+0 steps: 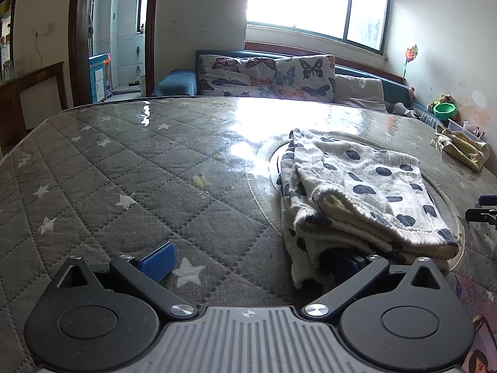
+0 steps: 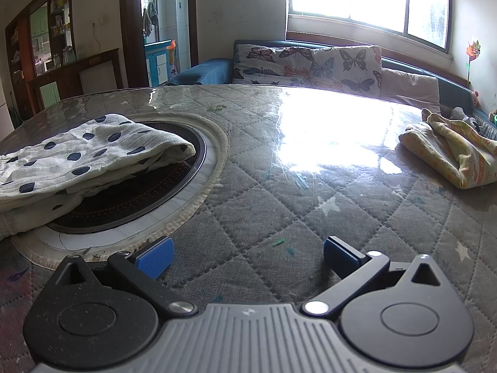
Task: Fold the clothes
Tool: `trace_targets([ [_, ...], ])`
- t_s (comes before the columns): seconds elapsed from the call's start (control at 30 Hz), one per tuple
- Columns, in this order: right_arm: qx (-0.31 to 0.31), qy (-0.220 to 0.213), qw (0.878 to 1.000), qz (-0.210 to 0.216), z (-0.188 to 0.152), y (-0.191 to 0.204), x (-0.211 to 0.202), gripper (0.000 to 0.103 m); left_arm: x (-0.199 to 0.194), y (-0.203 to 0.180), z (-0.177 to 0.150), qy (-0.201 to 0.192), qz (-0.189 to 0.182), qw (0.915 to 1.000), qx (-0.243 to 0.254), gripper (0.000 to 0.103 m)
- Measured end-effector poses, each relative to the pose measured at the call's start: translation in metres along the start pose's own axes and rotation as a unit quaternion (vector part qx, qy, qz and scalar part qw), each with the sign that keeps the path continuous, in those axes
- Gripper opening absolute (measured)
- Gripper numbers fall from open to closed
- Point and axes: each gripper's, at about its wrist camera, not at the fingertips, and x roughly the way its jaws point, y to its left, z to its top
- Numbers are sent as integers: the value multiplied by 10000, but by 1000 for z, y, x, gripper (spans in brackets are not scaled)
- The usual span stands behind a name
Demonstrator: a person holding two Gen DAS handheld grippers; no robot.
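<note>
On the tabletop (image 1: 124,161) the folded spotted cloth (image 1: 357,192) lies over the round inset, the left gripper (image 1: 248,261) with jaws wide, one tucked beneath its edge, likely to lift it, the right gripper (image 2: 248,258) open and empty, apart

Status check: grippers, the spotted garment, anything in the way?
Left gripper open, right pad under spotted garment's near edge. Right gripper open, empty. Garment folded over the round inset. Yellow cloth far right, clear.
</note>
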Motion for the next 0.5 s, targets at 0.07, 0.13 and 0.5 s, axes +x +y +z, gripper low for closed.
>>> trace_targets([
  [0.07,1,0,10000,1,0,0,0,103,1,-1,0,-3,-1,10000,3,103],
  [0.13,2,0,10000,2,0,0,0,103,1,0,0,-4,-2,10000,2,103],
  [0.5,9,-2,10000,7,0,0,0,103,2,0,0,-13,-8,10000,1,103],
])
